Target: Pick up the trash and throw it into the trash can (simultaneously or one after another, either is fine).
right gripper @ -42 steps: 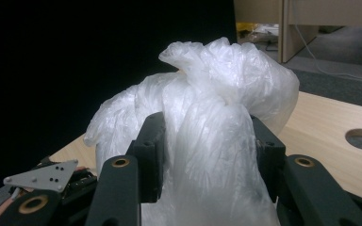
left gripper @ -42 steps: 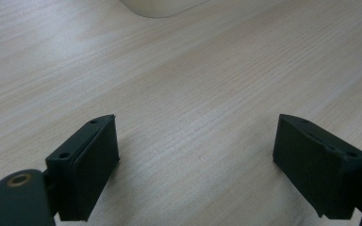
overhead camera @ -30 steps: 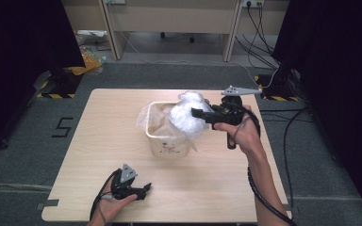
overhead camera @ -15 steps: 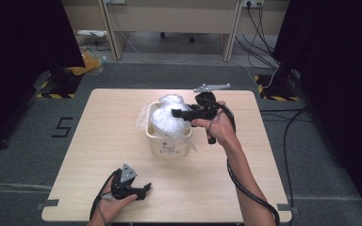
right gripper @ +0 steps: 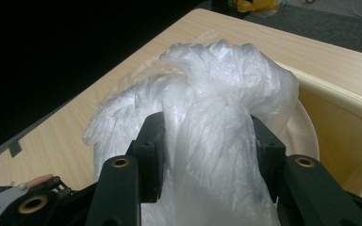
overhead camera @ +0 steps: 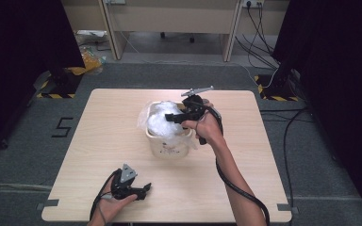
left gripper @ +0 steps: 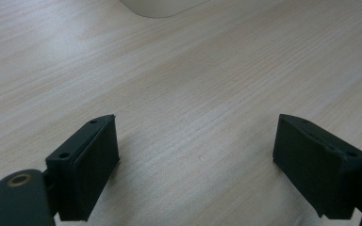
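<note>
The right gripper view showed the right gripper [right gripper: 207, 150] with both pads pressed into a bunched fold of the clear plastic bag [right gripper: 217, 117] over the cream bin [right gripper: 353, 136], detail the high view gave only as a white mass at the bin [overhead camera: 169, 146] near the table's [overhead camera: 264, 155] middle. The left gripper [left gripper: 195, 165] rested low on the bare tabletop at the near edge, jaws wide and holding nothing, with the bin's base just visible ahead of it. Counted: one bag, one bin, one table, two grippers.
</note>
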A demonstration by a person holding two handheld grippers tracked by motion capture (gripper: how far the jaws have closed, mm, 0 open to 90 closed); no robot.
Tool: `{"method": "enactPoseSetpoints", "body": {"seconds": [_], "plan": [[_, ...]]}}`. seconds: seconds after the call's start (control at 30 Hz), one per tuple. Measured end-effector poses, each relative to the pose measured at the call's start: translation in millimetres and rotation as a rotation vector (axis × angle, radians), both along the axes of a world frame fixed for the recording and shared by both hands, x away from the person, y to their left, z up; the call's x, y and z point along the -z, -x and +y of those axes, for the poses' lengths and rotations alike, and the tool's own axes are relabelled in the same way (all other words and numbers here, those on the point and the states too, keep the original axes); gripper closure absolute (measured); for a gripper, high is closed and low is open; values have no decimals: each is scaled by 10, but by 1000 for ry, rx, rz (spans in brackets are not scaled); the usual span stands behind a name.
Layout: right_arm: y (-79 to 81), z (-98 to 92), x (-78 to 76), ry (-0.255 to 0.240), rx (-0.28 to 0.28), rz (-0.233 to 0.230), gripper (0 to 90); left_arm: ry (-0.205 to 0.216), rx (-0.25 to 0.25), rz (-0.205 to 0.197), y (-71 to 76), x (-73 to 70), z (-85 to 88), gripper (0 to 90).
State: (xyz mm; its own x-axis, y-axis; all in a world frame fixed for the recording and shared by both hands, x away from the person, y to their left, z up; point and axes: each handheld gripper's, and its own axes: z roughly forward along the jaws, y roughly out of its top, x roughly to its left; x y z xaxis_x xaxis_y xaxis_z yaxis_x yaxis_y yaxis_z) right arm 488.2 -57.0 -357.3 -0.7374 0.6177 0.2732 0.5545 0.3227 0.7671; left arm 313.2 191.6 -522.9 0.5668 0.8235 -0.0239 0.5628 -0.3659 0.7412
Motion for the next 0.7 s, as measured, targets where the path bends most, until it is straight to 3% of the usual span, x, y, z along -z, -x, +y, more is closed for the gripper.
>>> {"method": "enactPoseSetpoints", "body": {"seconds": [0.33, 0.5, 0.7], "plan": [[-61, 107, 168, 107, 15, 13, 569, 0, 0, 0, 0, 0, 0, 140], [-78, 153, 296, 122, -4, 48, 570, 0, 0, 0, 0, 0, 0, 140], [-83, 183, 314, 144, -13, 61, 570, -1, 1, -2, -1, 0, 1, 140]]}}
